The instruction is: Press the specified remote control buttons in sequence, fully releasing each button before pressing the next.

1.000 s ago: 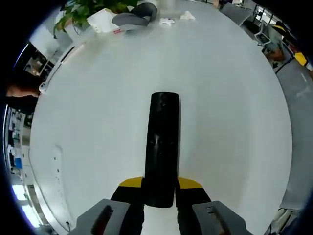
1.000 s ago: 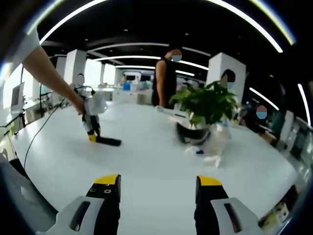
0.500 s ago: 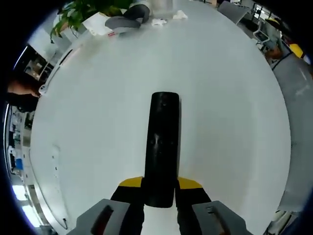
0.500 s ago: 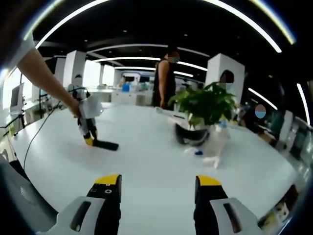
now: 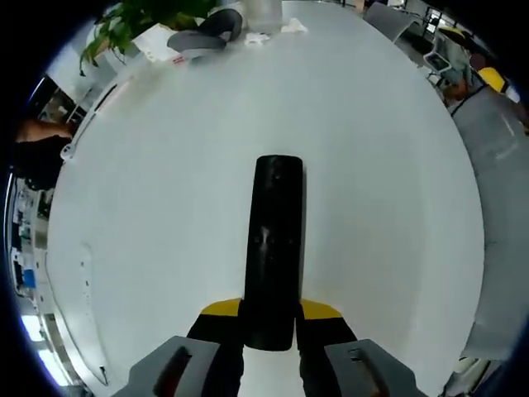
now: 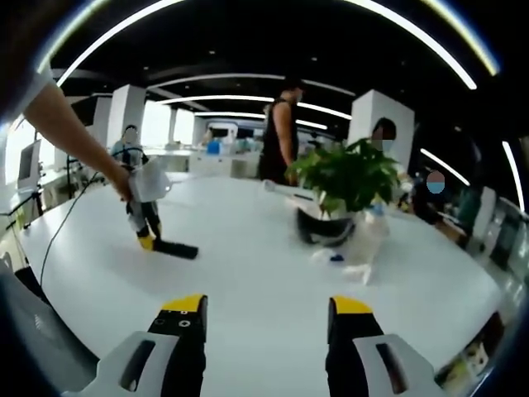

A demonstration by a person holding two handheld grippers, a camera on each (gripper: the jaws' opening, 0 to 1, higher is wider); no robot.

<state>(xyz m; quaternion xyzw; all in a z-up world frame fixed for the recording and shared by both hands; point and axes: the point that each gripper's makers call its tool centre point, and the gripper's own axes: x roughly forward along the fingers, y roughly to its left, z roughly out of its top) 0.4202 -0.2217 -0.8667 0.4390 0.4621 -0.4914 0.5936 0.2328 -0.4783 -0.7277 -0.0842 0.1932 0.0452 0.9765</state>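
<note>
A long black remote control [image 5: 272, 248] points away from me over the white table [image 5: 397, 182], its near end clamped between the yellow-tipped jaws of my left gripper [image 5: 270, 311]. In the right gripper view that same remote [image 6: 173, 248] lies low over the table at the left, held by the left gripper [image 6: 145, 240] in a person's hand. My right gripper [image 6: 266, 308] hovers above the table's near edge, open, with nothing between its fingers.
A potted green plant [image 6: 345, 178] stands at the back of the table with a grey curved object [image 6: 324, 227] and white scraps [image 6: 357, 270] at its foot. People stand and sit beyond the table. A grey chair [image 6: 33, 347] is near left.
The left gripper and the remote have drifted slightly left and nearer in the right gripper view. The standing person behind has shifted a little left. The grip is unchanged.
</note>
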